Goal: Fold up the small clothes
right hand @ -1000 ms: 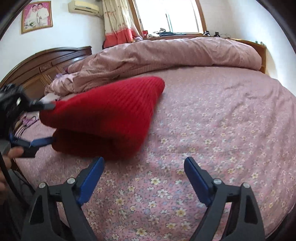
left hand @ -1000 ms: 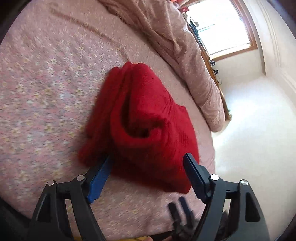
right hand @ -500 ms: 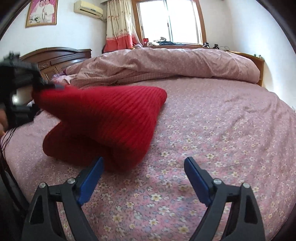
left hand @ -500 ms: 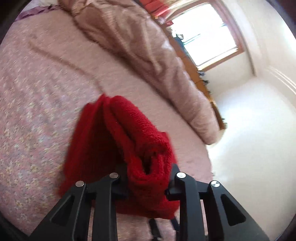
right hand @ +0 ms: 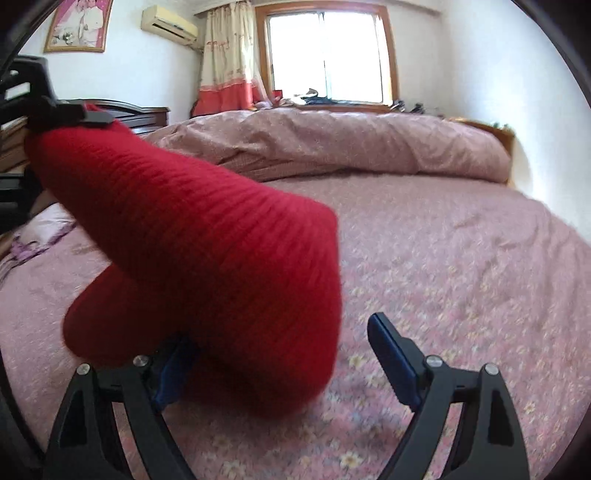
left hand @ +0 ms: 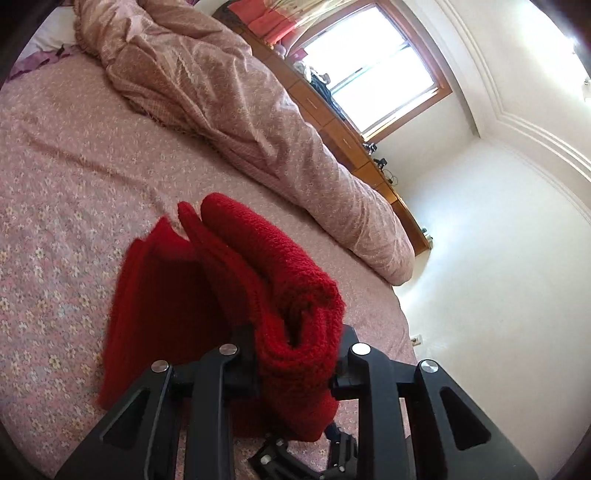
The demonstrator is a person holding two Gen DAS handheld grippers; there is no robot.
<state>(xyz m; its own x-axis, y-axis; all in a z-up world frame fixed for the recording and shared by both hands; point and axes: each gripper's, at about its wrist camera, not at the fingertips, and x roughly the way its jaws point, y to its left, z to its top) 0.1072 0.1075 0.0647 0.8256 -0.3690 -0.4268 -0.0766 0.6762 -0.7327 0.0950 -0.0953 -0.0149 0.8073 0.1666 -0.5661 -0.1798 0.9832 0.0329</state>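
No brand, label or legible writing shows on anything in either view.

The left tool point(left hand: 295, 354) is pinching a thick rolled fold of the red knitted garment point(left hand: 229, 295); its jaws have just been closing, and the wool bulges between them. The pinched end is raised, while the rest of the garment drapes down onto the floral pink bed sheet point(left hand: 55, 229). In the right wrist view the same garment point(right hand: 207, 236) slopes from the left tool point(right hand: 70, 114) at the upper left down to a rounded, folded bulk low in the centre.

The right tool point(right hand: 284, 365) stands spread wide. Its left blue pad is partly hidden behind the lower edge of the garment, and its right blue pad is clear of the wool, above bare sheet. Whether the left pad touches the wool cannot be told.

A bunched pink quilt point(right hand: 332, 144) lies along the far side of the bed, well apart from the garment. Between them, and to the right of the garment, the sheet point(right hand: 461, 258) is open and only lightly wrinkled. The bed's near right edge curves away toward a pale floor point(left hand: 498, 277). A dark wooden headboard point(right hand: 147, 114) stands behind the garment, a window point(right hand: 325, 55) with a curtain point(right hand: 225, 66) behind the quilt, and an air conditioner point(right hand: 170, 24) and framed picture point(right hand: 77, 26) hang on the wall.
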